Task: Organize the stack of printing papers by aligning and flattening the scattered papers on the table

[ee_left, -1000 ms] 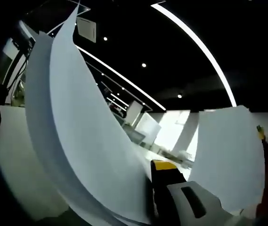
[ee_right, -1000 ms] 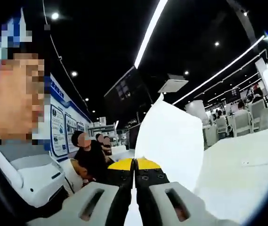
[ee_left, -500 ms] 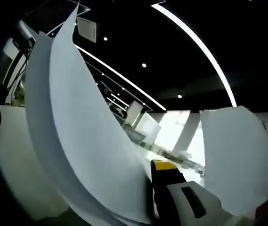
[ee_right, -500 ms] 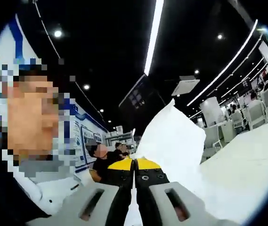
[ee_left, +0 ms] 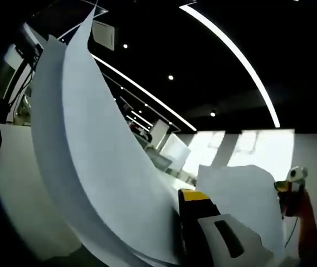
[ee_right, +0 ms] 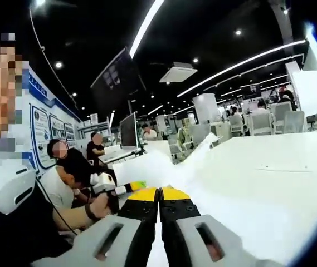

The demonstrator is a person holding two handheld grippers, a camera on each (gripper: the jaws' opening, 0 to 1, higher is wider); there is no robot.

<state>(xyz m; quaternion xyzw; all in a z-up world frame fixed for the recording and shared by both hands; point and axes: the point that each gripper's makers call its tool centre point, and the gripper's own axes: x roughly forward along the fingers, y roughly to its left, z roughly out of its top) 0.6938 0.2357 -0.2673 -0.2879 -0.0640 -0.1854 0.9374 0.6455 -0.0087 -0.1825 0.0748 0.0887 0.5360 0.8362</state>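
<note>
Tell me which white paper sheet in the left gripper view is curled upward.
The large white paper sheet left of the left gripper; it sweeps up in a tall curve. The smaller sheet at right stands flatter.

So the stack of printing papers [ee_left: 97, 161] curls up hard here, sweeping from about 6 o'clock to a pointed corner near 11 o'clock, layered edges showing along its left side. The left hand-held gripper [ee_left: 176, 233] has one yellow-tipped jaw in sight at 5 o'clock, pressed right against the sheets. Another white sheet [ee_left: 239, 197] stands at 4 o'clock, and the other hand-held gripper [ee_left: 292, 183] pokes in just beside its right edge. White table [ee_left: 13, 183] at 9 o'clock.
</note>
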